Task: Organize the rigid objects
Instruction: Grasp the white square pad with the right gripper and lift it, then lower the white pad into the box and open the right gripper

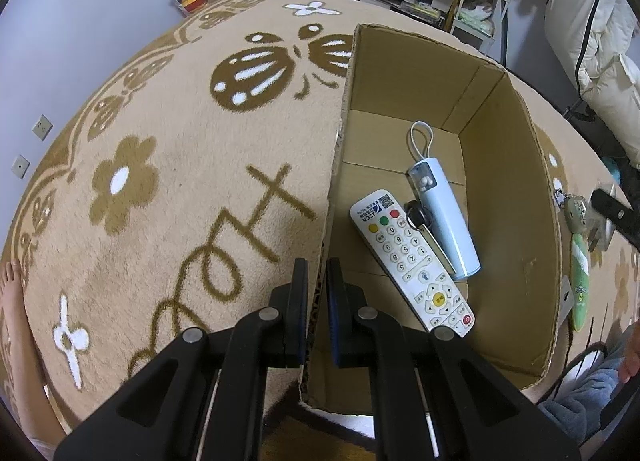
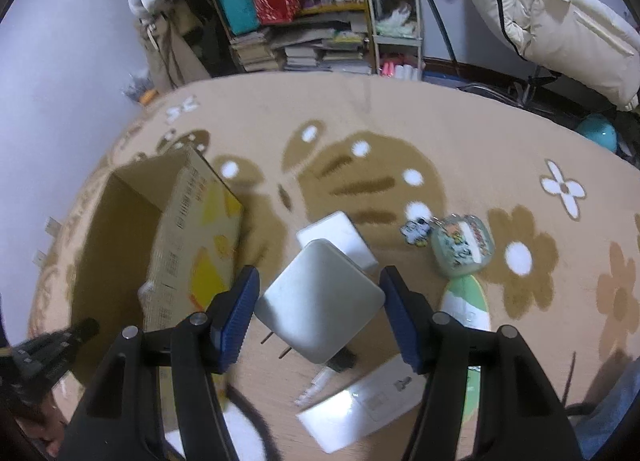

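Clamped on the near stretch of the cardboard box (image 1: 420, 61) wall: left tongs (image 1: 317, 277), one finger outside over the rug (image 1: 160, 181), one inside, steadying the box. Best kept pinched there, so the box does not slide when the next piece drops in.

Gripped between the blue pads of the right tongs (image 2: 318, 301): a grey-white square charger (image 2: 320, 301) with two plug pins pointing down-left, lifted clear of the rug, box just to its left. Hold looks corner to corner rather than flat to flat, so liable to swivel; worth moving slowly and level, carrying over the box's right wall before lowering, and releasing only near the box floor.

Already lying on the box floor: white remote control (image 1: 412, 261) toward the near left wall, pale blue cylinder (image 1: 444, 217) with a loop beside it, a small key (image 1: 420, 217) between them. Free floor at the far end and along the right wall seems the sensible landing spot.

Left on the rug beyond the charger: white block (image 2: 340, 237), green round keychain (image 2: 462, 249), green flat piece (image 2: 468, 305), white cards (image 2: 360, 405) at the near edge.
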`<state>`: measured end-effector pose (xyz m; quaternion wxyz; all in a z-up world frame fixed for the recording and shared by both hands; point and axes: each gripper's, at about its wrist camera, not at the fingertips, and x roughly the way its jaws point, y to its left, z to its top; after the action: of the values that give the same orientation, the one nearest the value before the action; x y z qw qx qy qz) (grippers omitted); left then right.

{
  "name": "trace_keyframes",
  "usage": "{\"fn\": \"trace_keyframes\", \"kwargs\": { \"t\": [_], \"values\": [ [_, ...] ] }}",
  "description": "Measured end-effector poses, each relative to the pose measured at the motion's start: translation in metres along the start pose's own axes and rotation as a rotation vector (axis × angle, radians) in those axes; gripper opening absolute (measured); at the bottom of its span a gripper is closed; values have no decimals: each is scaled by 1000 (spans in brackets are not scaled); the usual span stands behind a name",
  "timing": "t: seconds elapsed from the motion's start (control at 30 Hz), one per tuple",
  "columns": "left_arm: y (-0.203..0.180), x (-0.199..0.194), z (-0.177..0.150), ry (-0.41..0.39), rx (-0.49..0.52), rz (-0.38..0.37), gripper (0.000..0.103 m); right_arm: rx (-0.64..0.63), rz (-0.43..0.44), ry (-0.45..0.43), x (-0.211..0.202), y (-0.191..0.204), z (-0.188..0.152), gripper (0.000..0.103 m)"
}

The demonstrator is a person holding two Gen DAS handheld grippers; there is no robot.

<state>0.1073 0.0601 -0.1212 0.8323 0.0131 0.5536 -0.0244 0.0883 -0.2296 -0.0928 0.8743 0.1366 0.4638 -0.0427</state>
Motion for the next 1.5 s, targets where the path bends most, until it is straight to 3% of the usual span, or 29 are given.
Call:
{"fn": "trace_keyframes", "kwargs": {
  "t": [0.37,0.6,0.83,1.27,1.5],
  "values": [
    [-4,0,0,-3,14,19,8,-94,116,-108,-22,53,6,66],
    [-4,0,0,-3,18,25,8,-147,237,-168,-36,89,5,66],
    [-5,0,0,-5,28,36,9,-157,288,-121,-19,107,1,66],
    [-5,-1,-1,-4,25,32,9,-227,243,-25,16,126,-13,67],
    [-6,-1,-1,-3,22,28,9,-257,214,-19,27,128,-18,67]
  ]
}}
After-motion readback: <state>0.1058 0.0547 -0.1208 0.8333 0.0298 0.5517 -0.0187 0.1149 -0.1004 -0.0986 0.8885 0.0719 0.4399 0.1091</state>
